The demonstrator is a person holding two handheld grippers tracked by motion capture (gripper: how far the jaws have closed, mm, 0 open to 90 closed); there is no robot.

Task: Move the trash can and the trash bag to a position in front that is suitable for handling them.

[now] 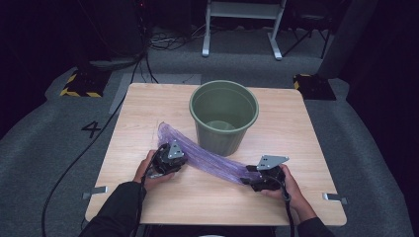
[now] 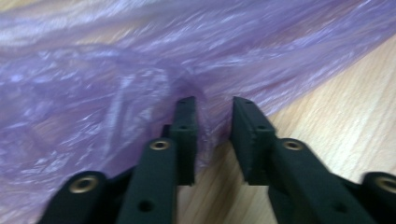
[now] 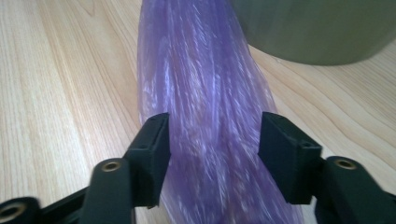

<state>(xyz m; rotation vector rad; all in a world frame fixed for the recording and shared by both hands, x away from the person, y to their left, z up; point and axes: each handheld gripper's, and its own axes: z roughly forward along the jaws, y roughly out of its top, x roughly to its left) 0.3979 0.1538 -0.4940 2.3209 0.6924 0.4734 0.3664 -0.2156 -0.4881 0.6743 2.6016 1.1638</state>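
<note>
A long, crumpled purple plastic bag [image 1: 207, 160] lies slantwise across the wooden table [image 1: 148, 103], in front of a green bin [image 1: 224, 116]. My left gripper [image 1: 181, 159] is at the bag's left part. In the left gripper view its jaws [image 2: 214, 100] stand a narrow gap apart, with a pucker of purple film [image 2: 116, 70] at the tips and against the left pad. My right gripper [image 1: 246, 178] is at the bag's right end. In the right gripper view its jaws [image 3: 215, 126] stand wide on either side of the bunched bag [image 3: 205, 84], which fills the space between them.
The bin [image 3: 317, 28] stands upright just behind the bag, close to both hands. Metal clamps [image 1: 334, 198] sit at the table's front corners. Grey carpet, cables and a white frame [image 1: 242, 19] lie beyond the far edge.
</note>
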